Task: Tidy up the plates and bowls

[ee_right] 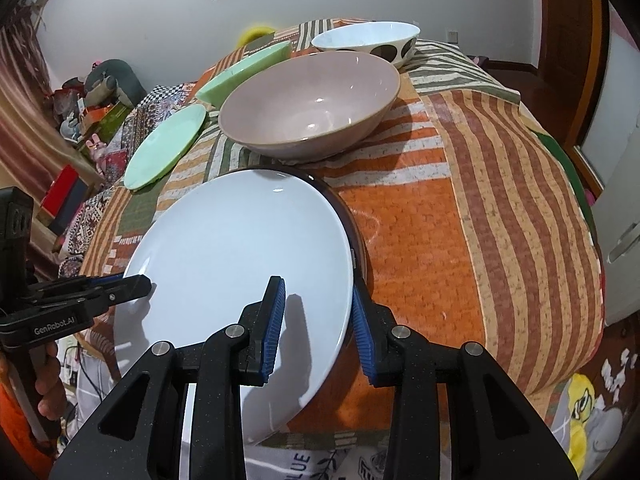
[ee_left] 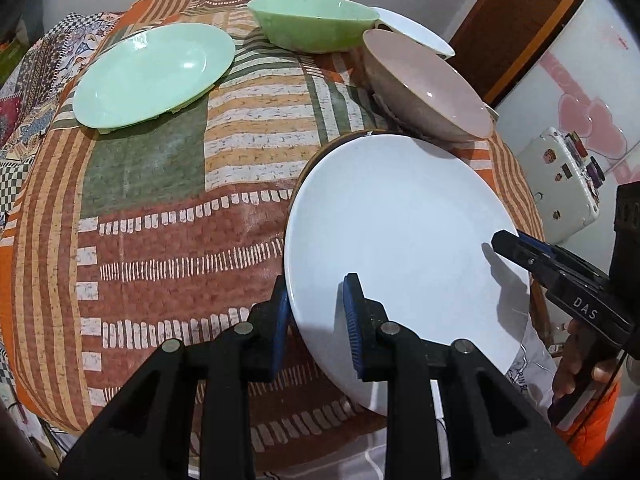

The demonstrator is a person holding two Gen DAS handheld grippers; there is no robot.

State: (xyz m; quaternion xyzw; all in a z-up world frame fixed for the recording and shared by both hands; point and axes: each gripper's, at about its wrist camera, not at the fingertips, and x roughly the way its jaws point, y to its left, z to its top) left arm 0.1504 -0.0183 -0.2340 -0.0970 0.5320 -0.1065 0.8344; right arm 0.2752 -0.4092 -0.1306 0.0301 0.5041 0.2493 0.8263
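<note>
White plate sits straddled by my left claw and right claw, both seemingly unclamped, poised for a two-sided lift.

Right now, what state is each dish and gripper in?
White plate: overhangs the table's near edge, rim between both grippers' fingers.
Left gripper: open, straddling the plate's rim.
Right gripper: open, straddling the opposite rim.
Green plate: flat on the cloth, empty.
Green bowl: upright, empty.
Pink bowl: upright, empty.
Spotted bowl: upright, behind the pink one.
</note>
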